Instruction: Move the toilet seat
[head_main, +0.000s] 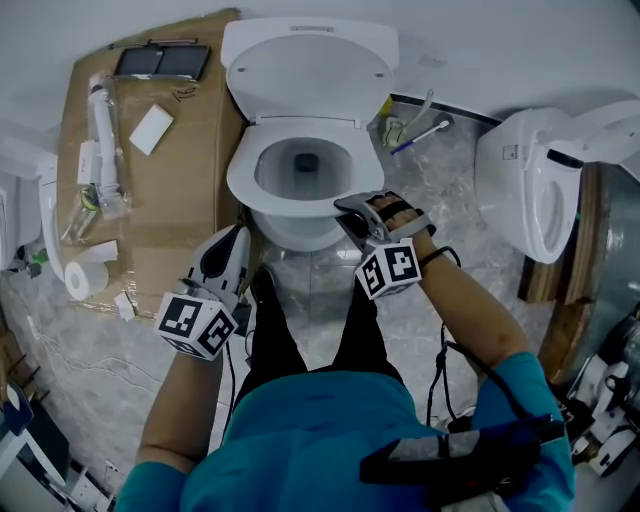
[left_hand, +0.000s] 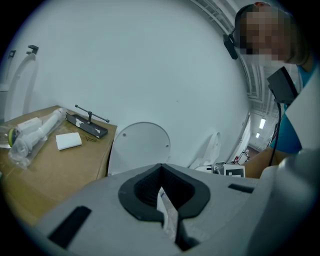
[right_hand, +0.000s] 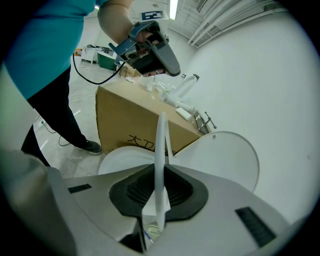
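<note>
The white toilet stands against the wall with its lid upright. My right gripper is at the front right of the seat and is shut on its rim. In the right gripper view the seat shows edge-on as a thin white strip running up from between the jaws, with the bowl rim on one side and the lid on the other. My left gripper hangs by the bowl's front left, apart from the seat. Its jaws look shut with nothing held.
A cardboard box stands left of the toilet with a bag of white parts and a black tool on top. A paper roll lies by it. A second toilet stands right, with brushes between. The person's legs are in front of the bowl.
</note>
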